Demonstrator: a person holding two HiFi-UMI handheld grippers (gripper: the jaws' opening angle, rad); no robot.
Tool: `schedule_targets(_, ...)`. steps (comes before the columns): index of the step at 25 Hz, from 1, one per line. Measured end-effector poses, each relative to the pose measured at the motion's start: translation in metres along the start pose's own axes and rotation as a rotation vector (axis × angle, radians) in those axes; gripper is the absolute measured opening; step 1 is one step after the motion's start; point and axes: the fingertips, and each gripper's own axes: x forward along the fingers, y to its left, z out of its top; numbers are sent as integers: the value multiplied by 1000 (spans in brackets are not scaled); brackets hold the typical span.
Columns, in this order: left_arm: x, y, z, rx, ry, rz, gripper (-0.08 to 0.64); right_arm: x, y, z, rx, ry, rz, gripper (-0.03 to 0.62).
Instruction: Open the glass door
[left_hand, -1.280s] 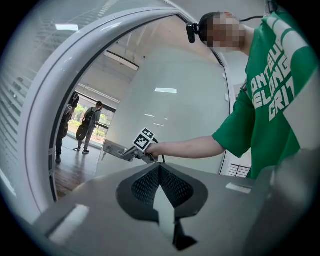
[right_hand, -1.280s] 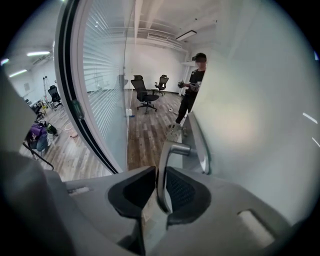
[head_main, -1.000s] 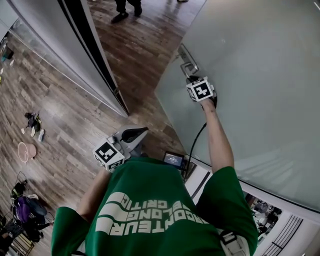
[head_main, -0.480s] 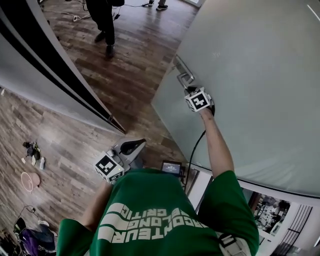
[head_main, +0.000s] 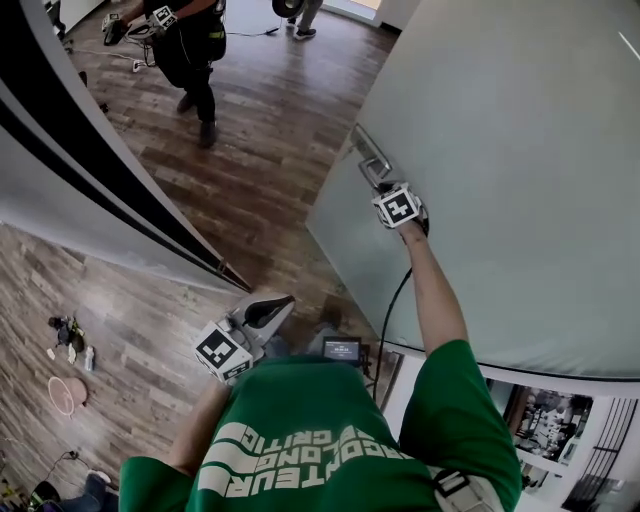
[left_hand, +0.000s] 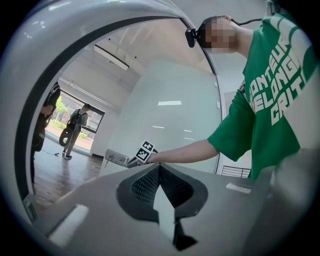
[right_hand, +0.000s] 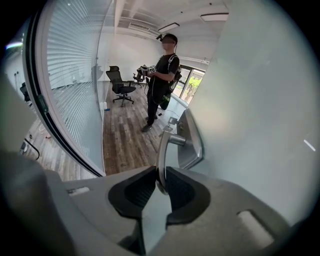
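Clamping is seen at the door handle (right_hand: 162, 150): its free end is pinched between the jaws of the right gripper (right_hand: 159, 186), with pads pressed on both sides of the metal lever. The handle is mounted on a plate at the left edge of the glass door (head_main: 520, 170), a frosted pane that fills the right of the scene. A strip of wood floor (head_main: 270, 150) is seen between the door edge and the glass partition (head_main: 90, 170) on the left. The left gripper (left_hand: 159, 181) is held near the body, well apart from the door, with jaws closed together and nothing between them. A black cable (head_main: 388, 300) is run along the right arm. Far off, a second person (right_hand: 162, 80) is seen standing on the floor, with an office chair (right_hand: 120, 86) beyond.
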Motion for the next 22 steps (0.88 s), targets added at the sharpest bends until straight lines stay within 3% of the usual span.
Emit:
schedule_targets(8, 34, 16, 2, -16, -12, 8, 15, 9, -20, -14, 67, 18, 0, 52)
schedule_targets(14, 81, 31, 9, -27, -8, 20, 15, 14, -35, 0, 29, -89, -55, 52)
schedule_targets(22, 142, 43, 19, -28, -10, -12, 15, 21, -60, -6, 45, -103, -65, 51)
